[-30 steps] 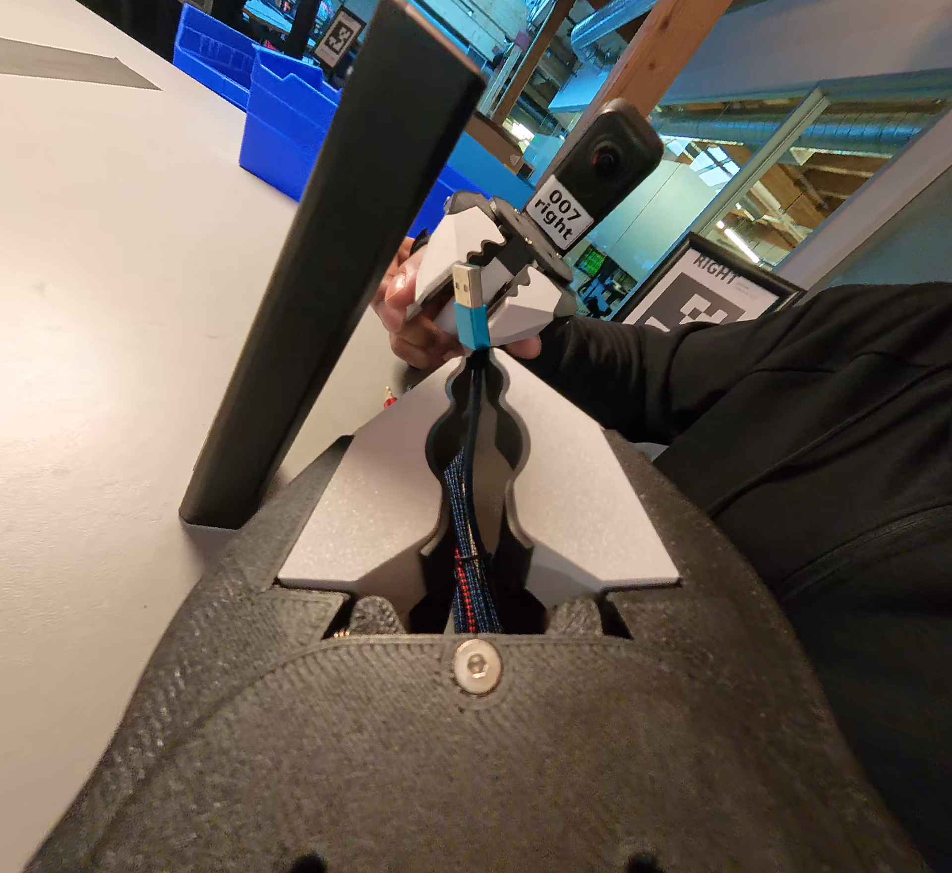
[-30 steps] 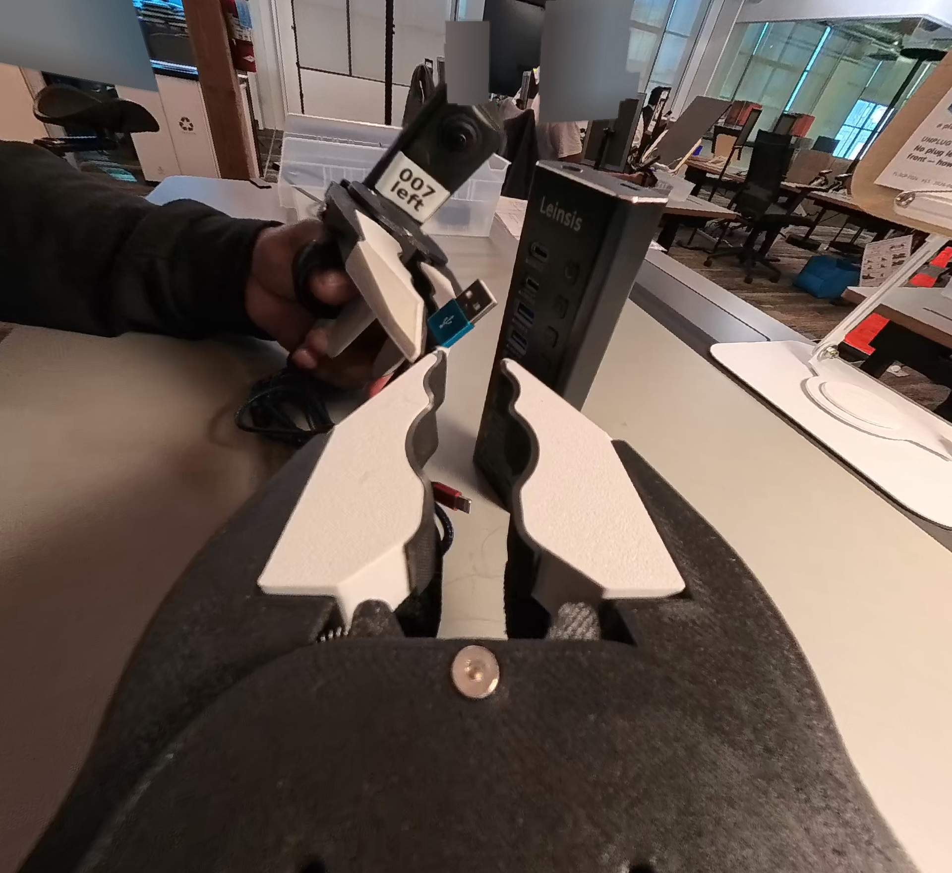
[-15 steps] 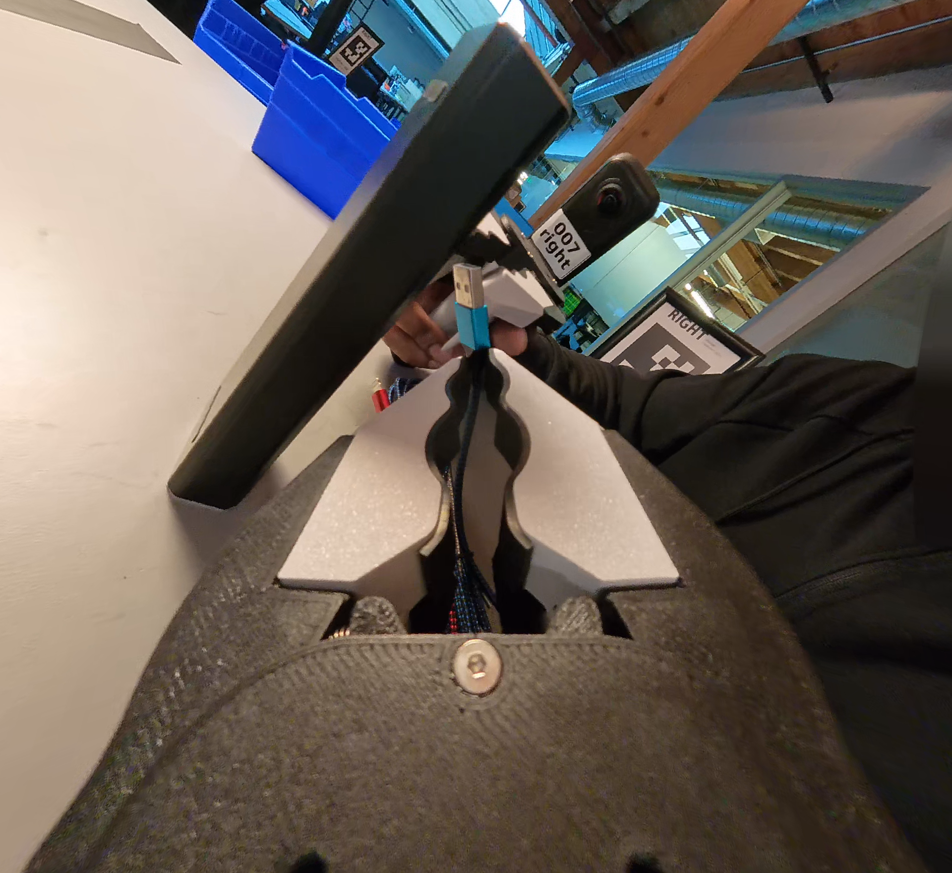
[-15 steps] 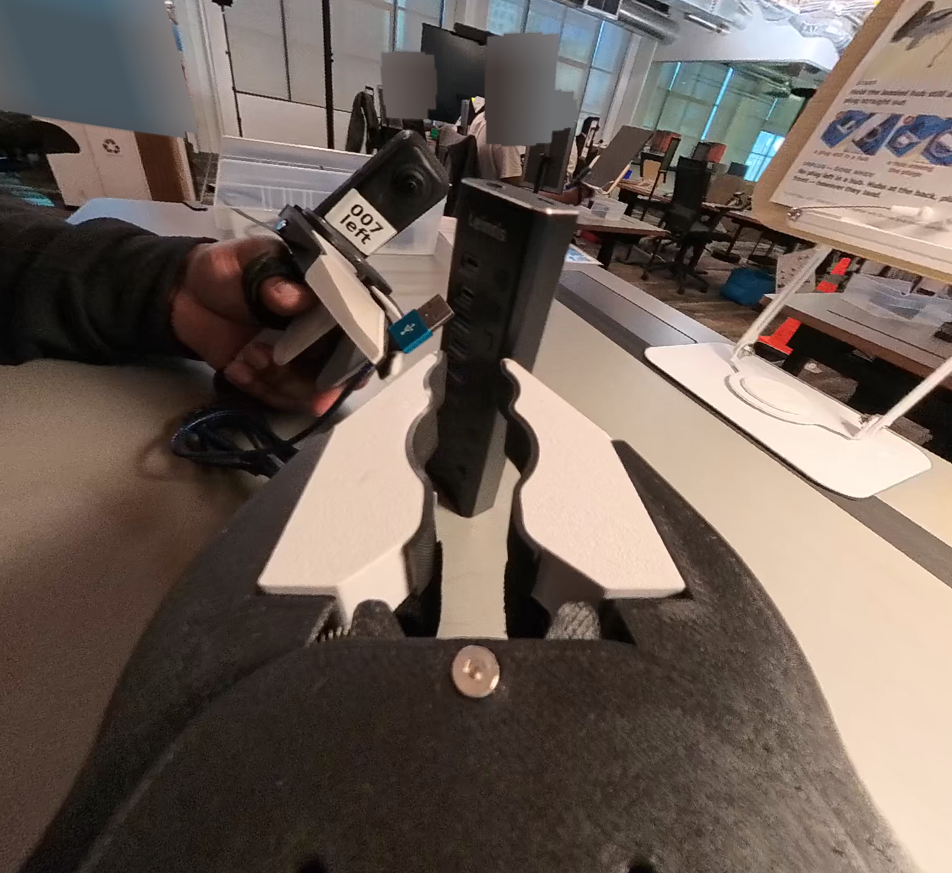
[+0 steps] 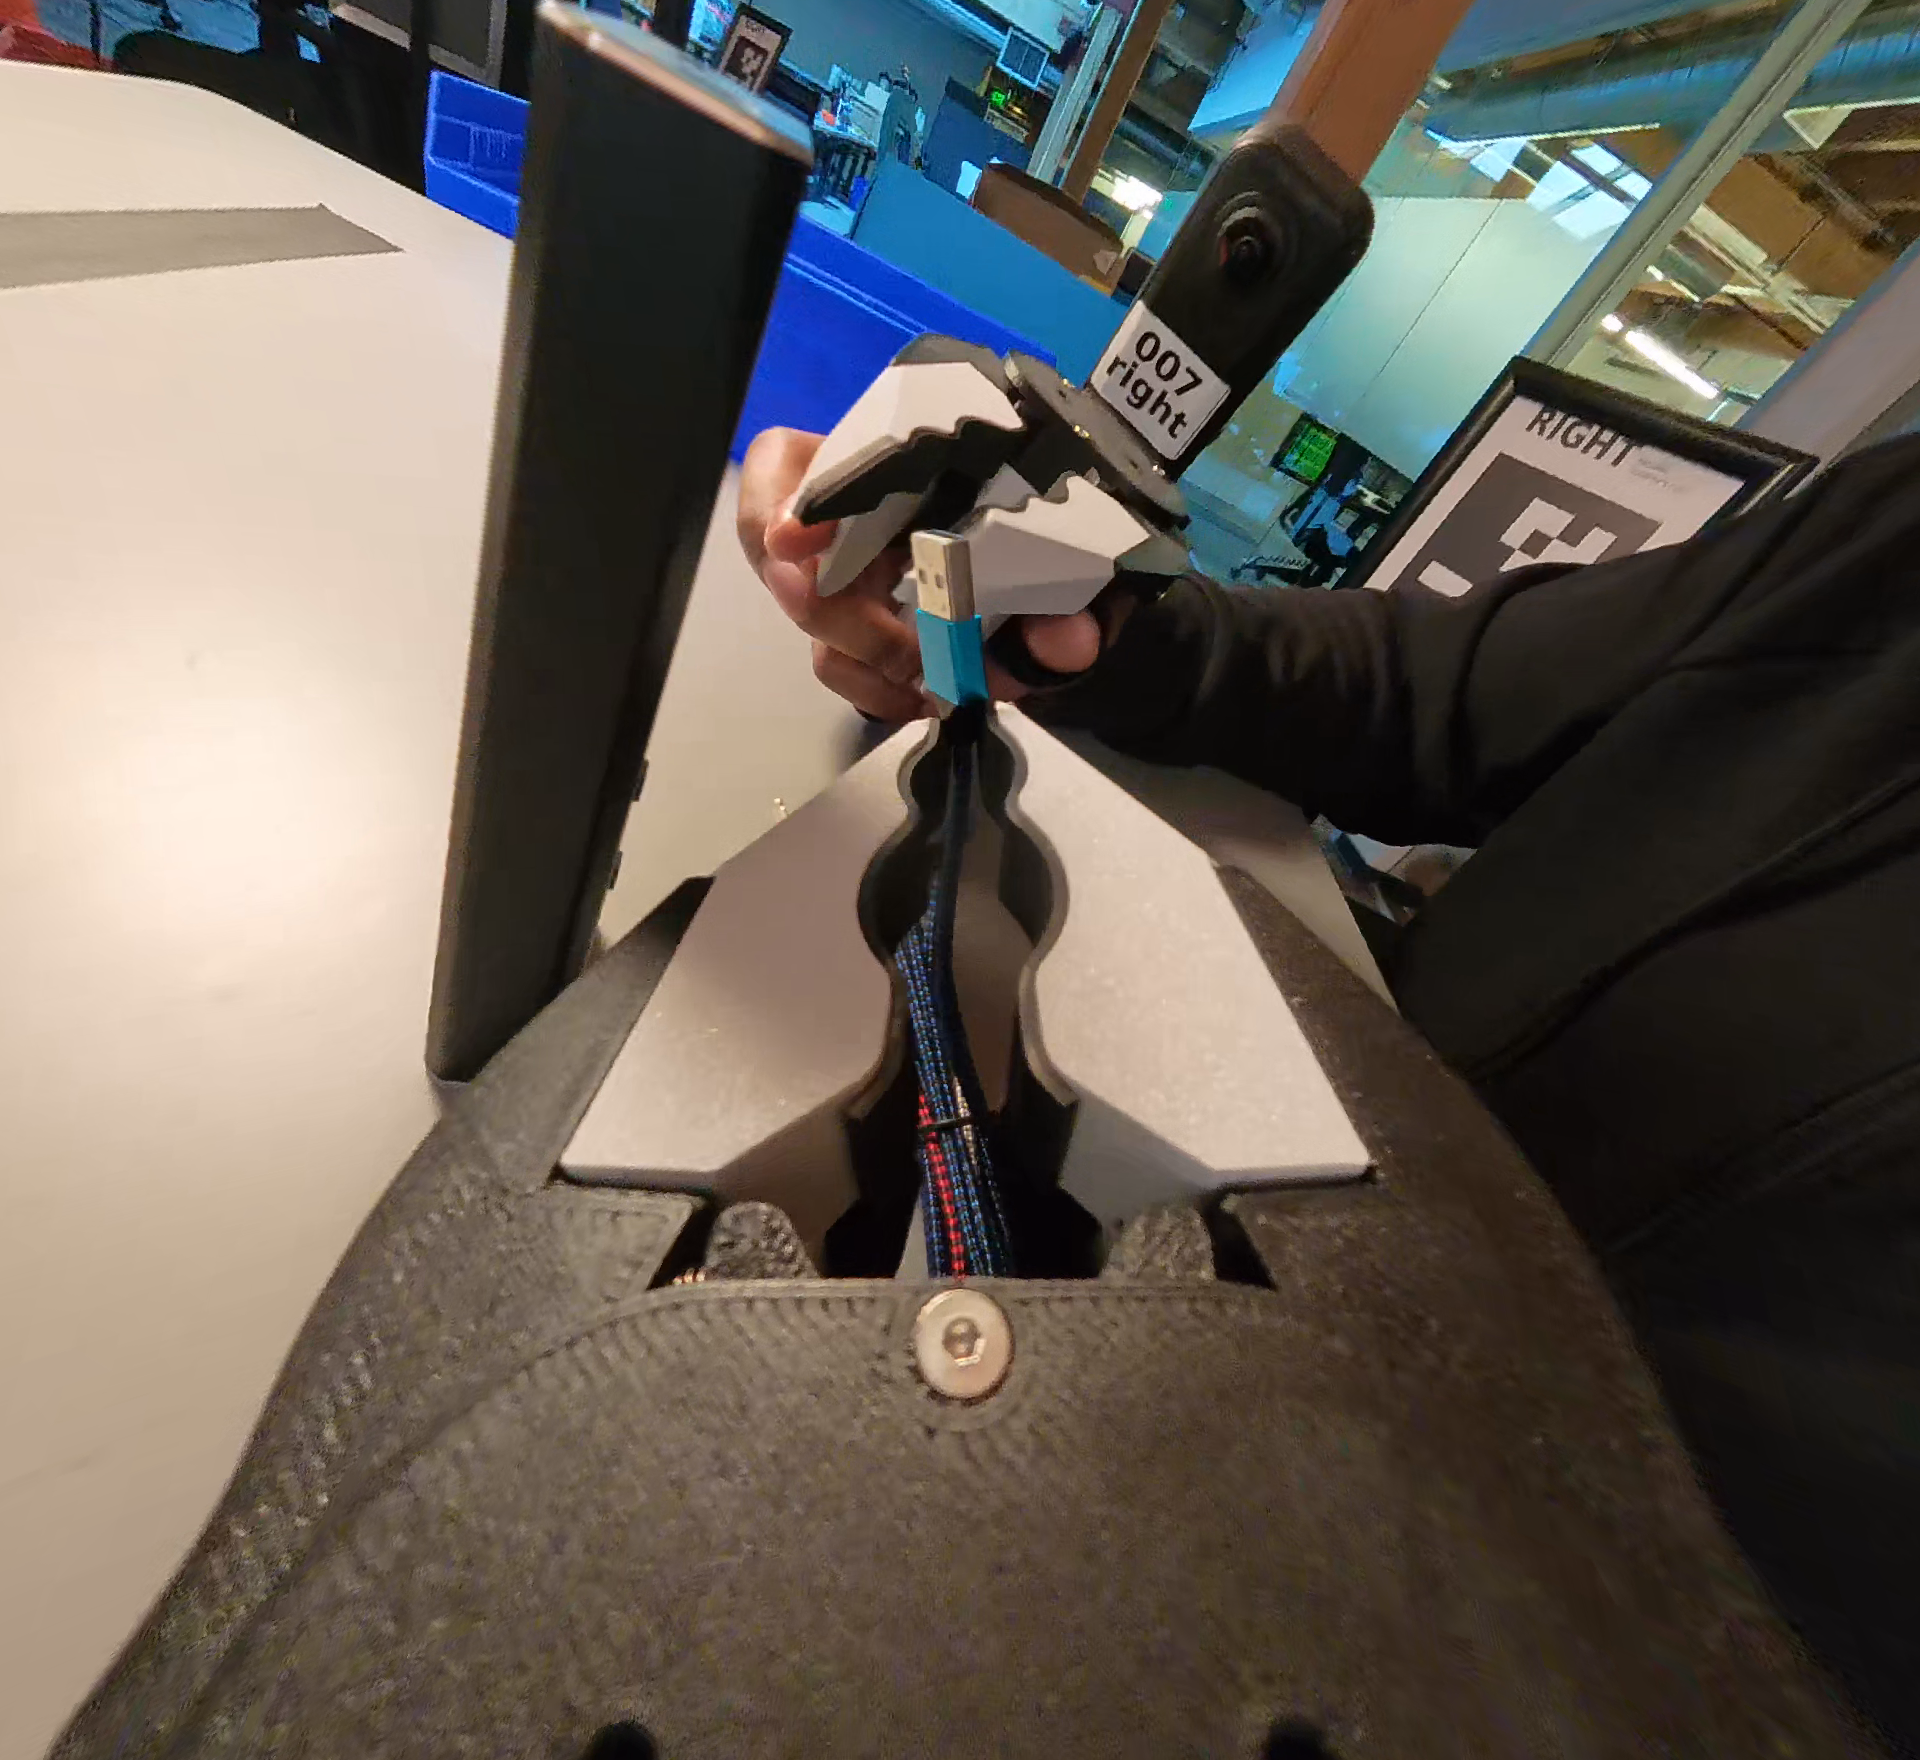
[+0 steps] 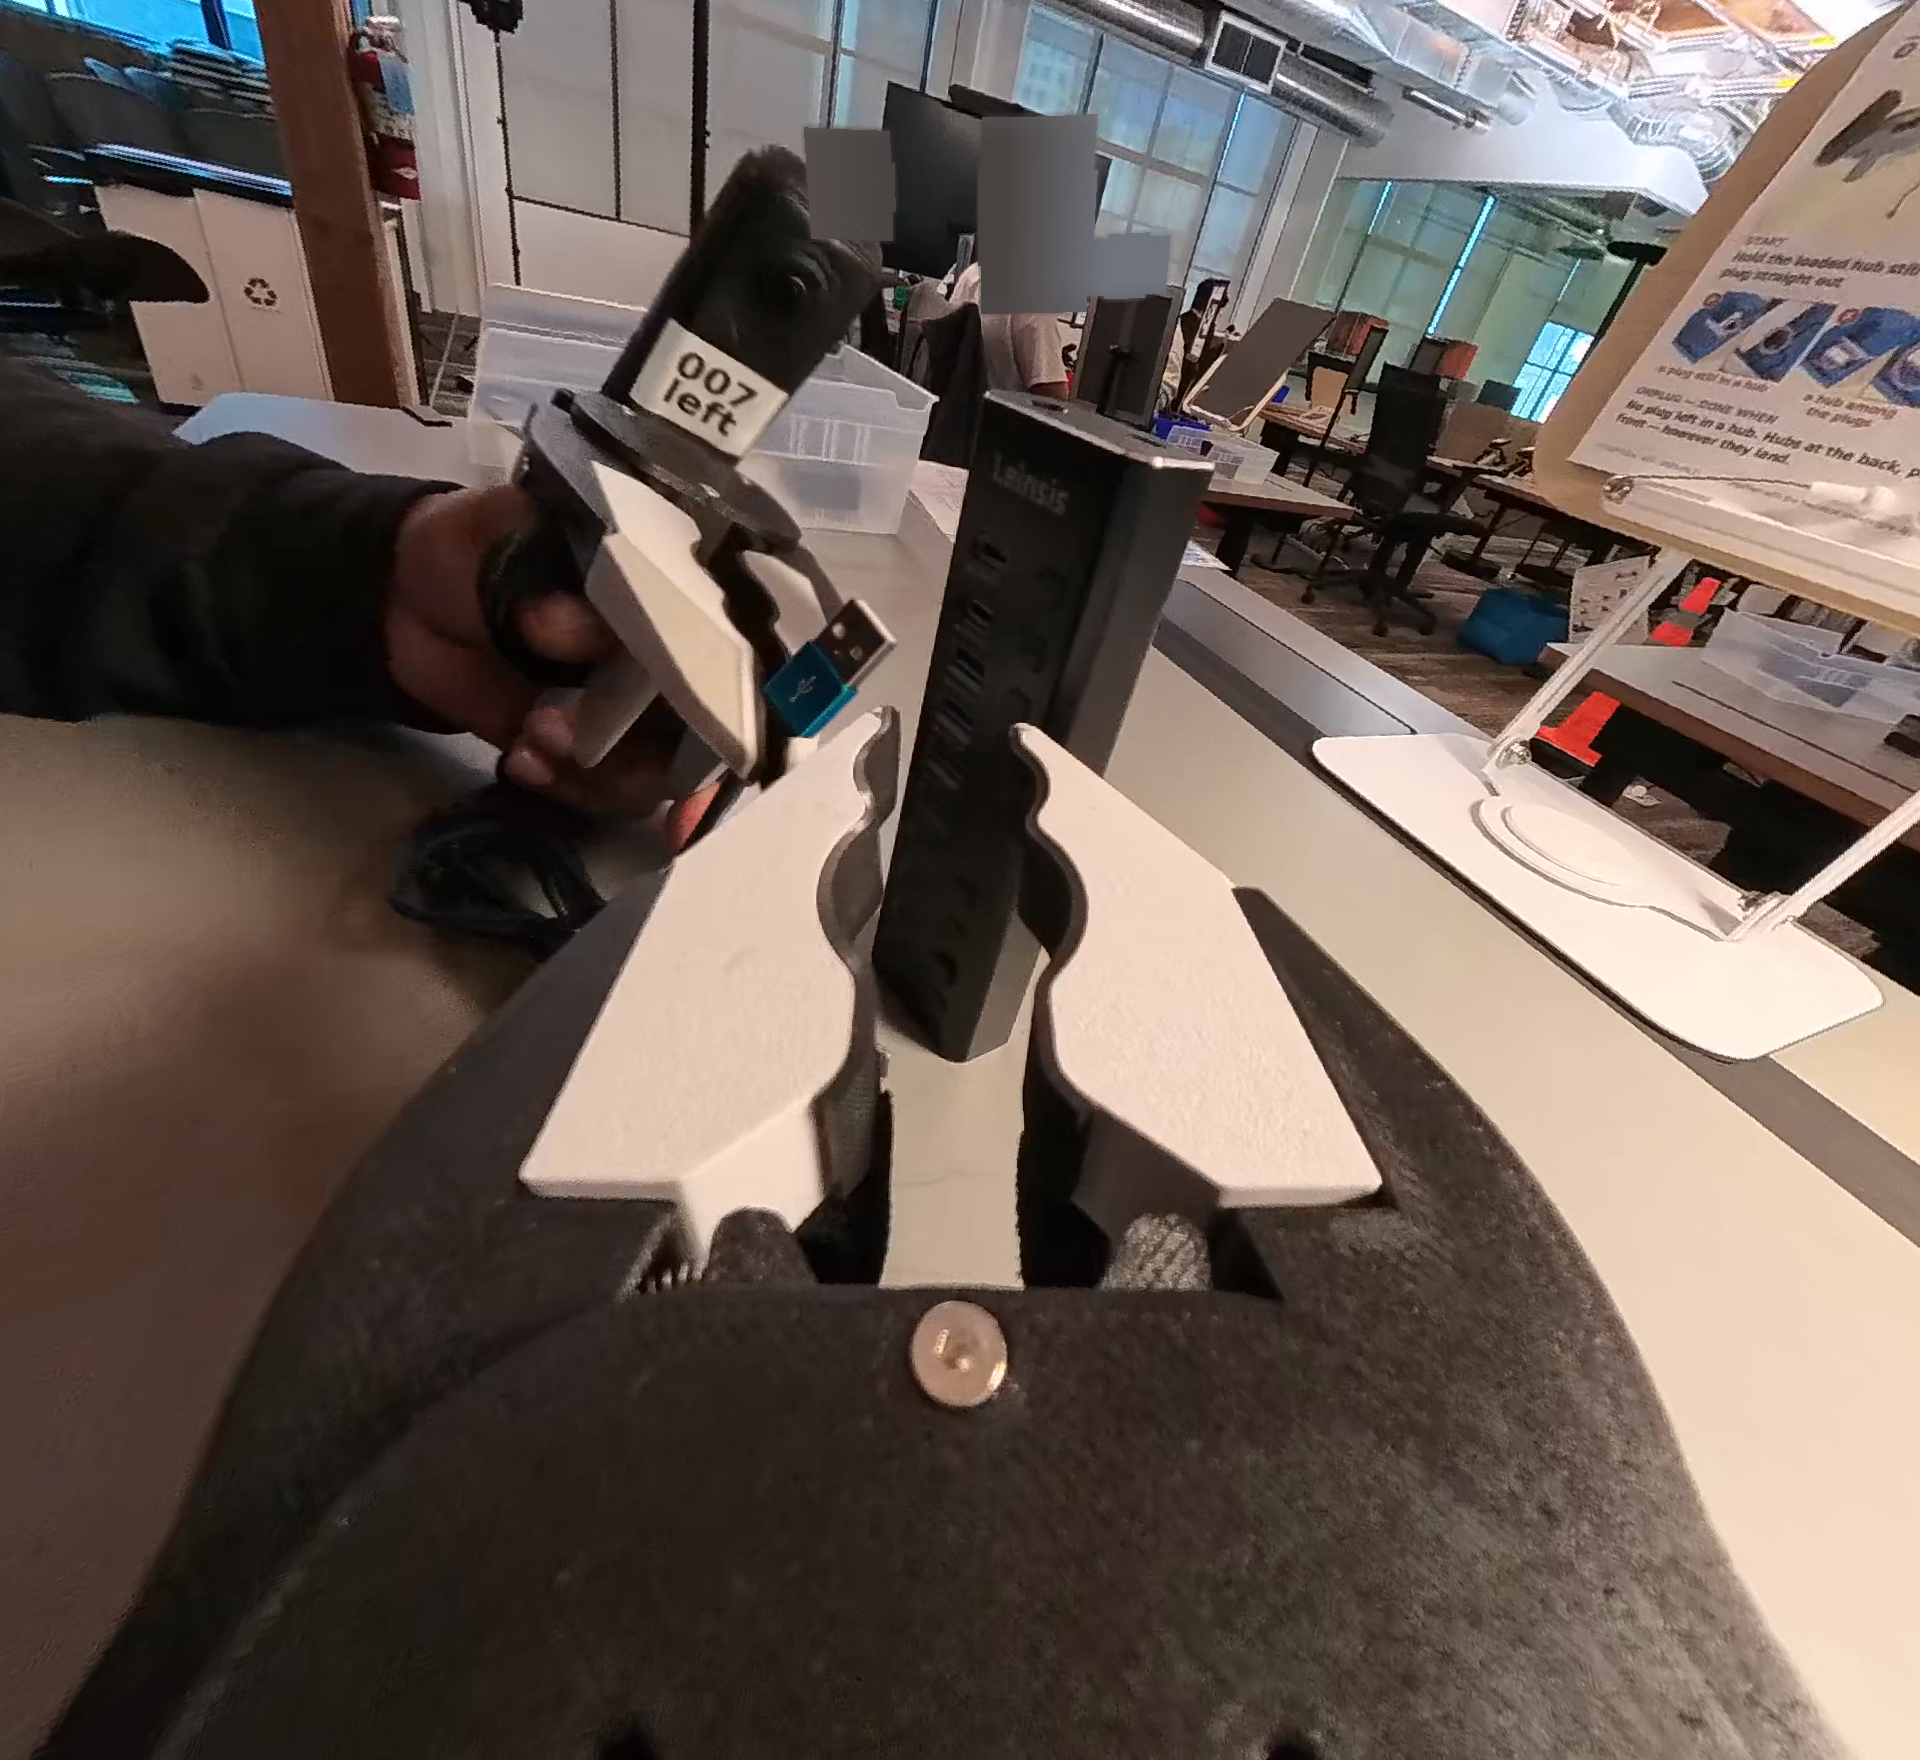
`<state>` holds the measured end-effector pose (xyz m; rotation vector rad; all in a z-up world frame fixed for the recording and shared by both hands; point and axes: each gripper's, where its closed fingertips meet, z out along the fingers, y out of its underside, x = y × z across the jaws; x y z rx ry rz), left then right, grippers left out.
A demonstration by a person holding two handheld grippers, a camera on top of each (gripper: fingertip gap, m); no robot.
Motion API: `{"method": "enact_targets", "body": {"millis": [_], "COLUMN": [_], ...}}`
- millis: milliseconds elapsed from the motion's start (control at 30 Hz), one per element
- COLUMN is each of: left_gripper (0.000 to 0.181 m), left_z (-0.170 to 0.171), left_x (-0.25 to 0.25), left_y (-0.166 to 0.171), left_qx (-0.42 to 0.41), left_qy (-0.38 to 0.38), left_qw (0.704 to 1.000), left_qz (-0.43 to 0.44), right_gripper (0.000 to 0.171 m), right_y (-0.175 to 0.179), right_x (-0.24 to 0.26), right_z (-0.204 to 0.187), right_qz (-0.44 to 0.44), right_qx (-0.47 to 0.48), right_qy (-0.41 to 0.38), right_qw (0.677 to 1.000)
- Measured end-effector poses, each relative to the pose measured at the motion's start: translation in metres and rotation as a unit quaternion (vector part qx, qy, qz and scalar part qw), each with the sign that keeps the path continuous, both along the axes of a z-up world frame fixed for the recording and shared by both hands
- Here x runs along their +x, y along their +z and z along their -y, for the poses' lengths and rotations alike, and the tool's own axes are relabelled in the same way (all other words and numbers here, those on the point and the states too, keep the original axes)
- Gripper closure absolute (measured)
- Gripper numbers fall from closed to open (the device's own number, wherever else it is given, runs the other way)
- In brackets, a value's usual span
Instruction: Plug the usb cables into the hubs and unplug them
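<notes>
Zero plugs seated: my left gripper (image 5: 961,734) pinches the blue USB cable (image 5: 951,645); right gripper (image 6: 951,744) gapes around, not touching, the upright hub (image 6: 1039,671).

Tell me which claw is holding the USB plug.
The left claw: shut on the cable just behind the blue USB plug. The right claw is open, facing the black hub.

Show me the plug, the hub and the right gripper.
plug (image 5: 945,621), left wrist view, on its blue shell.
hub (image 6: 1023,734), right wrist view, on the face with the ports.
right gripper (image 6: 951,754), right wrist view, midway between its fingertips.
</notes>
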<state>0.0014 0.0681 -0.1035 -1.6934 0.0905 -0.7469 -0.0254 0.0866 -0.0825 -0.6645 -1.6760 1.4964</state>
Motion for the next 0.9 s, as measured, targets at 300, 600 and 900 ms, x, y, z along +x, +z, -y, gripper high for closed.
{"method": "enact_targets", "body": {"millis": [300, 600, 900], "left_gripper": [0.174, 0.174, 0.174], "left_z": [0.000, -0.002, -0.007], "left_x": [-0.003, -0.003, -0.015], "left_y": [0.000, -0.004, -0.012], "left_qx": [0.004, -0.003, -0.026], "left_qy": [0.012, 0.022, 0.119], "left_qw": [1.000, 0.998, 0.967], "left_qz": [-0.022, -0.052, -0.224], "right_gripper": [0.152, 0.152, 0.145], "right_y": [0.000, 0.001, -0.006], "right_x": [0.000, 0.001, -0.005], "right_z": [-0.001, 0.000, 0.008], "right_qz": [-0.003, -0.003, 0.099], "right_qx": [0.002, 0.000, -0.050], "right_qy": [-0.003, 0.000, -0.025], "right_qw": [1.000, 1.000, 0.994]}}
